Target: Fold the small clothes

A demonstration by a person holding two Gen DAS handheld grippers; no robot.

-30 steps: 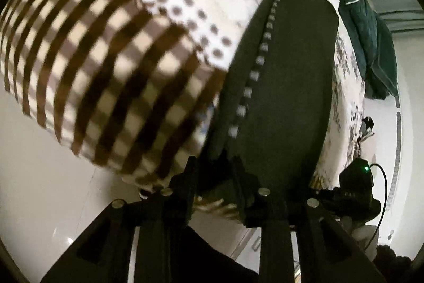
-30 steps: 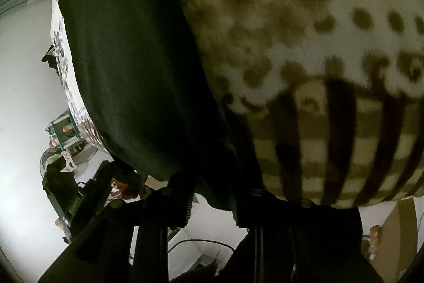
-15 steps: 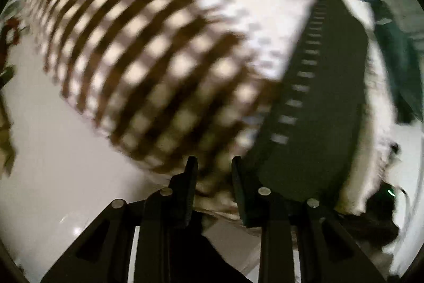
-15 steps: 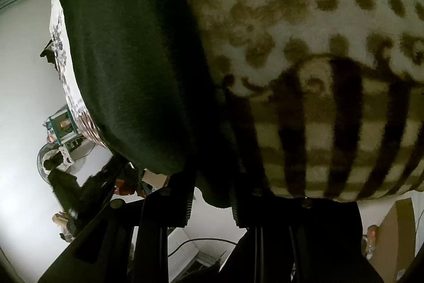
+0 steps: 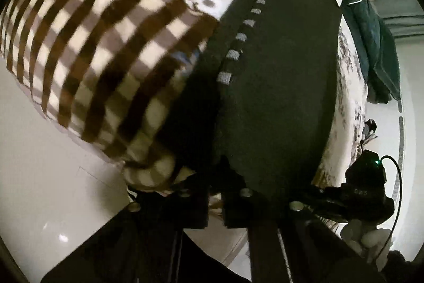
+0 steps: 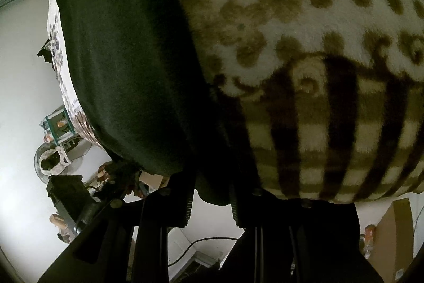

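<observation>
Spread over the checked blanket (image 5: 100,49) at the bed's near edge, dark garment (image 5: 278,86) with hem pinched between the closed fingers of left gripper (image 5: 215,192) and right gripper (image 6: 210,192) alike.

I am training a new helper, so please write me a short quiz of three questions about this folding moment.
1. True or false: the dark garment lies on a checked blanket.
2. What does the left gripper grip? A) dark garment B) green cloth C) cable
3. Fill in: the dashed pale line on the dark garment shows in the ____ wrist view.

Key: 1 true; 2 A; 3 left. The right gripper also pinches the dark garment's edge.
</observation>
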